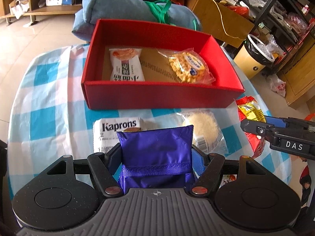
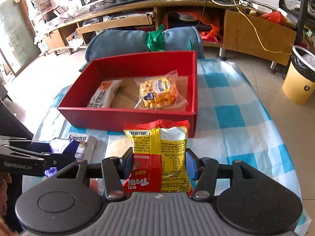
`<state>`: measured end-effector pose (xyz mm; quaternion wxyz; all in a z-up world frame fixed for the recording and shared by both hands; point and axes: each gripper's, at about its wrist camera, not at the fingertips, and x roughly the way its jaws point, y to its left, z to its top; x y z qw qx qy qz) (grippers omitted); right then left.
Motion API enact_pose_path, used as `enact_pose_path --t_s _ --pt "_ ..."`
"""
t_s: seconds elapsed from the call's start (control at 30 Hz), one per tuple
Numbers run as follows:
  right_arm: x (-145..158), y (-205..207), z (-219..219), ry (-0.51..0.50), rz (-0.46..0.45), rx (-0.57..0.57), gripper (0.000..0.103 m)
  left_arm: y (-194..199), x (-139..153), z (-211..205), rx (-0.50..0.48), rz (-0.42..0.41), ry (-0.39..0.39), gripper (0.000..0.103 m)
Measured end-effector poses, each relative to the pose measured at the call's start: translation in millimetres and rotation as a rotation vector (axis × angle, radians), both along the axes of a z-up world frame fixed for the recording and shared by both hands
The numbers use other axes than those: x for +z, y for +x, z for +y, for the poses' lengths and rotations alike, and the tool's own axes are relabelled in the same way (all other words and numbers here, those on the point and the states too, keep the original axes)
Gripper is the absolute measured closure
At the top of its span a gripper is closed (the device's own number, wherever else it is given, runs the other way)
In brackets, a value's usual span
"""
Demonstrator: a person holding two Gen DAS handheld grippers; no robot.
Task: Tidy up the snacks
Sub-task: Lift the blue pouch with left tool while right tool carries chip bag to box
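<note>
A red box stands on the checked tablecloth with a white snack pack and a clear bag of yellow puffs inside. My left gripper is shut on a purple snack packet, held above the cloth in front of the box. My right gripper is shut on a red and yellow snack packet, also lifted before the box. Under them lie a white Kaprons pack and a pale cake in clear wrap.
A rolled blue cushion tied with green ribbon lies behind the box. A yellow bin stands on the floor at the right. Wooden shelving runs along the back. The tablecloth stretches right of the box.
</note>
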<state>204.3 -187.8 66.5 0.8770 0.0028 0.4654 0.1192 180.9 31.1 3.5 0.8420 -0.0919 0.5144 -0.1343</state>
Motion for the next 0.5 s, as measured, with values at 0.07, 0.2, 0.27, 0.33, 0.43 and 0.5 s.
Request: enact_pose_path --t_s 0.07,0.2,0.27,0.33,0.43,0.5 --pt "2 1 1 0.006 -0.006 0.002 0.055 3 3 -1 0.005 -0.009 -0.001 0.027" --pt "5 6 4 0.015 -0.019 0.006 0.055 9 9 -3 0.014 -0.027 -0.006 0.027" --pt "7 8 5 0.020 -0.026 0.007 0.055 13 14 -5 0.017 -0.040 -0.014 0.027" --pt "9 12 6 0.026 -0.035 0.006 0.055 17 19 -7 0.021 -0.055 -0.019 0.027" --pt "12 18 6 0.035 -0.046 0.002 0.055 23 25 -10 0.024 -0.070 -0.026 0.027" --pt "14 22 5 0.039 -0.051 -0.001 0.055 29 29 -12 0.027 -0.082 -0.028 0.027"
